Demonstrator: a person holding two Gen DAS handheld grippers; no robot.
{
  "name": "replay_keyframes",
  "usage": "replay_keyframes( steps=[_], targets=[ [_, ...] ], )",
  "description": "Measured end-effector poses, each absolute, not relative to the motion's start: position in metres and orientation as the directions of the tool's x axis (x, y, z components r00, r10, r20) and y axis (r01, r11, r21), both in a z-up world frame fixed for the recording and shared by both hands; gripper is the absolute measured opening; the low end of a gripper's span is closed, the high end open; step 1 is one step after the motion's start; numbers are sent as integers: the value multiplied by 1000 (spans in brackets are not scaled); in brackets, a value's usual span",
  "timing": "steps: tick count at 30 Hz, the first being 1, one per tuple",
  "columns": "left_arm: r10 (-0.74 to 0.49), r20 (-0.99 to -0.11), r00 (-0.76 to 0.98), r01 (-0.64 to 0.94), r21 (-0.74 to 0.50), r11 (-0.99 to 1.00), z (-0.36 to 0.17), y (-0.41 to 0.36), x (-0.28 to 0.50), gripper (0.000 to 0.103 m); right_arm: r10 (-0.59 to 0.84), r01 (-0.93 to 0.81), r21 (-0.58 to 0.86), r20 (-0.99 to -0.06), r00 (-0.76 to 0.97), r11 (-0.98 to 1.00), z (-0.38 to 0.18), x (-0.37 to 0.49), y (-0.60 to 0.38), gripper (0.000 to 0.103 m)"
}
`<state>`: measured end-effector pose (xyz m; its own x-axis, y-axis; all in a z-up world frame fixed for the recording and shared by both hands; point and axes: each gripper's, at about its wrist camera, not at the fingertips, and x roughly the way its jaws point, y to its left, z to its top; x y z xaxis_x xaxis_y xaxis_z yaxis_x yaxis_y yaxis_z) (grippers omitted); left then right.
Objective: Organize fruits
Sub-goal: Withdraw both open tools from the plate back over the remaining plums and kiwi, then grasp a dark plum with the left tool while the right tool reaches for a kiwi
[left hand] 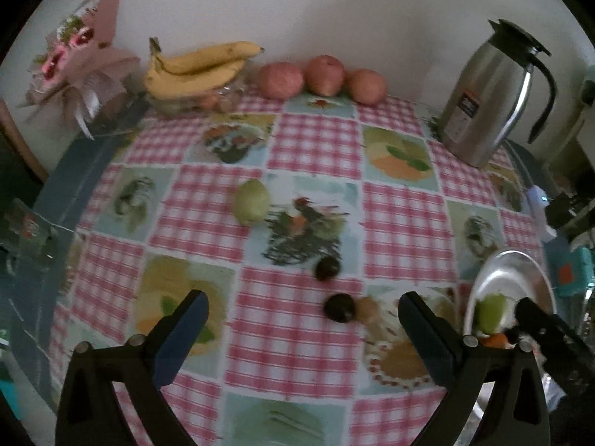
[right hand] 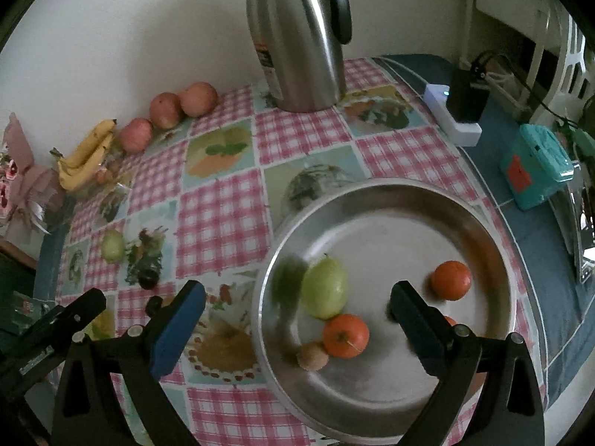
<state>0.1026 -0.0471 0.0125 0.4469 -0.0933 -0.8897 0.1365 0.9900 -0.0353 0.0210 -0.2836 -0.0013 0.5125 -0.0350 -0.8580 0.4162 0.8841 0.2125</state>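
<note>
Hovering over plate (right hand: 494, 260), right claw (right hand: 297, 308) seemingly empty.

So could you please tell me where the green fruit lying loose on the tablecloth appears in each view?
Left wrist: the green fruit lies left of centre, on the tablecloth.
Right wrist: the green fruit sits far left, at mid-height.
Shared landmark: the steel jug standing by the wall.

On the surface (right hand: 223, 223) before me, the tray (right hand: 483, 230) sits to the right, holding a pear (right hand: 324, 287), a kiwi (right hand: 312, 356) and two oranges (right hand: 346, 335). Left of it lie another pear (left hand: 251, 200) and two plums (left hand: 339, 307). Behind, along the wall, stand the bananas (left hand: 193, 70), three apples (left hand: 323, 74) and the jug (left hand: 487, 100).
</note>
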Motion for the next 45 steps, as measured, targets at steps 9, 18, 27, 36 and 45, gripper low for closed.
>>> replay_keyframes(
  steps=[9,18,27,36,45],
  targets=[
    [-29,-868,495,127,40,991,22,-27,106,103,-20,377,220,-841,540,900,6,26,-267,100],
    [-19,-870,492,62,13,998,22,1,116,103,-8,305,179,-853,523,935,14,45,-232,100],
    [-27,-890,455,-25,-43,999,12,30,126,103,10,220,130,-880,476,967,16,75,-183,100],
    [-36,-909,416,-113,-91,989,-1,49,137,103,27,178,125,-883,469,976,9,99,-156,100],
    [-60,-932,356,-166,-126,978,-25,50,146,103,56,158,139,-895,443,978,-12,113,-154,100]
  ],
)
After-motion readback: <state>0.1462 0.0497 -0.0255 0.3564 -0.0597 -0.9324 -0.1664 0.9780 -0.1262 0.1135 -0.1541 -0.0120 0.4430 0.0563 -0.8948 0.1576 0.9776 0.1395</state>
